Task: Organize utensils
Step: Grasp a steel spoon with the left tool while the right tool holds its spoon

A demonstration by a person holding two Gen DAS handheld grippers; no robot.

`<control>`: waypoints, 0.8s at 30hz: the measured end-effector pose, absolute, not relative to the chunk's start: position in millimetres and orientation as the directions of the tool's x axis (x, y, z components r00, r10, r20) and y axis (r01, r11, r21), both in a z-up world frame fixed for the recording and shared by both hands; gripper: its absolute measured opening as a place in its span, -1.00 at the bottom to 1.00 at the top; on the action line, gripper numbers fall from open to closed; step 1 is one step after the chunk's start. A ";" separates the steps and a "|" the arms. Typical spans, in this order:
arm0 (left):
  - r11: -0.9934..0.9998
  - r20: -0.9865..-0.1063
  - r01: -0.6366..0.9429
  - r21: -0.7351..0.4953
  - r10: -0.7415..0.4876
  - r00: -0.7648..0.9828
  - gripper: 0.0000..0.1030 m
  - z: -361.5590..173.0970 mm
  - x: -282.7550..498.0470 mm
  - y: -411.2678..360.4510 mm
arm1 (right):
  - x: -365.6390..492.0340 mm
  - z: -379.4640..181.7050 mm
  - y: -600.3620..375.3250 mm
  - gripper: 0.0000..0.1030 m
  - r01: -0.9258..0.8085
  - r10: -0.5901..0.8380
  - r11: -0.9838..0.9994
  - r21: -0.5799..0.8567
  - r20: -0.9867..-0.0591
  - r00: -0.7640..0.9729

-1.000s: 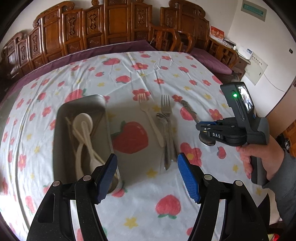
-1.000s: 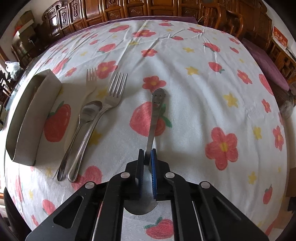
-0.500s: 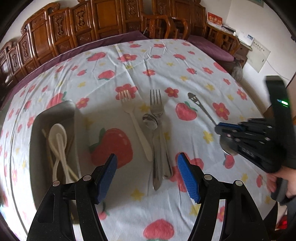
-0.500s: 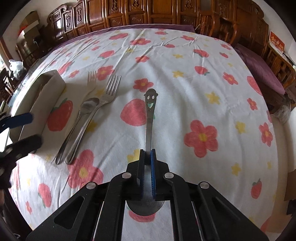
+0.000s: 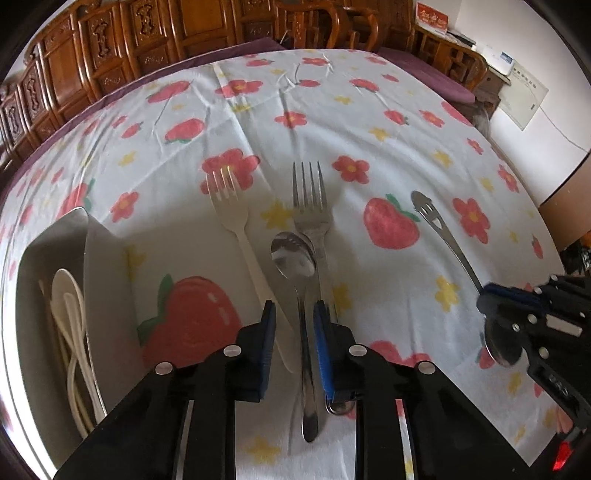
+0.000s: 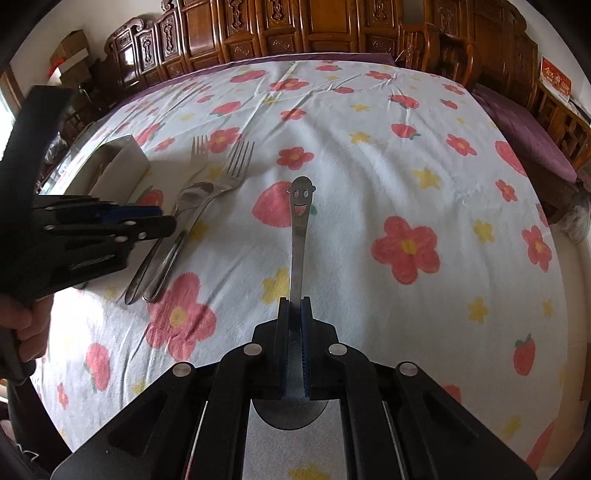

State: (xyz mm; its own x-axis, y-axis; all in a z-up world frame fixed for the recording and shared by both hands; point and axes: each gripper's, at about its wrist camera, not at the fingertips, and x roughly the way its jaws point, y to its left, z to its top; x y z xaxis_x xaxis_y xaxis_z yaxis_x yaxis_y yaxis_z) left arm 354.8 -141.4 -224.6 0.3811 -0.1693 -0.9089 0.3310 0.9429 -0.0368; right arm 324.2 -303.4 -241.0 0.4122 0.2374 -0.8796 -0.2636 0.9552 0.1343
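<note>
In the left wrist view my left gripper (image 5: 294, 310) hangs low over the cloth, its jaws closing. The handle of a metal spoon (image 5: 293, 254) lies between them with gaps on both sides. A metal fork (image 5: 310, 206) lies against that spoon, and a white plastic fork (image 5: 229, 206) lies to its left. My right gripper (image 6: 294, 301) is shut on a smiley-face spoon (image 6: 302, 195), handle pointing away, bowl hidden under the fingers. The same smiley-face spoon (image 5: 439, 229) and right gripper (image 5: 491, 295) show at the right of the left view. The left gripper (image 6: 155, 218) shows over the metal spoon (image 6: 195, 192).
A metal tray (image 5: 92, 258) stands at the left with white plastic utensils (image 5: 64, 295) inside; the tray (image 6: 122, 155) is also in the right view. A hand (image 6: 26, 325) grips the left tool. Carved wooden chairs (image 5: 207, 26) line the table's far side.
My left gripper has come down and over from the tray to the metal spoon, and its jaws have narrowed around the handle. The right gripper still holds the smiley-face spoon.
</note>
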 end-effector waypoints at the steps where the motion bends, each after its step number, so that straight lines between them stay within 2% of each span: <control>1: 0.942 -0.908 0.333 -0.033 -0.168 0.383 -0.62 -225.2 355.4 -142.2 | 323.5 -241.3 -303.8 -0.87 -0.265 0.241 0.954 0.137 -0.879 0.412; 5: 0.935 -0.906 0.354 -0.004 -0.153 0.395 -0.72 -225.3 356.6 -148.5 | 321.6 -242.9 -304.0 -0.87 -0.268 0.244 0.953 0.138 -0.878 0.413; 16: 0.928 -0.910 0.372 0.020 -0.138 0.392 -0.74 -226.1 362.8 -156.0 | 315.8 -245.6 -305.1 -0.86 -0.263 0.262 0.951 0.163 -0.876 0.405; 18: 0.929 -0.924 0.370 0.023 -0.122 0.363 -0.90 -232.7 365.2 -155.3 | 314.2 -243.8 -304.4 -0.86 -0.263 0.265 0.950 0.165 -0.874 0.407; 24: 0.929 -0.922 0.369 0.008 -0.136 0.362 -0.92 -233.9 362.8 -151.2 | 308.3 -240.2 -300.6 -0.86 -0.271 0.270 0.948 0.167 -0.872 0.408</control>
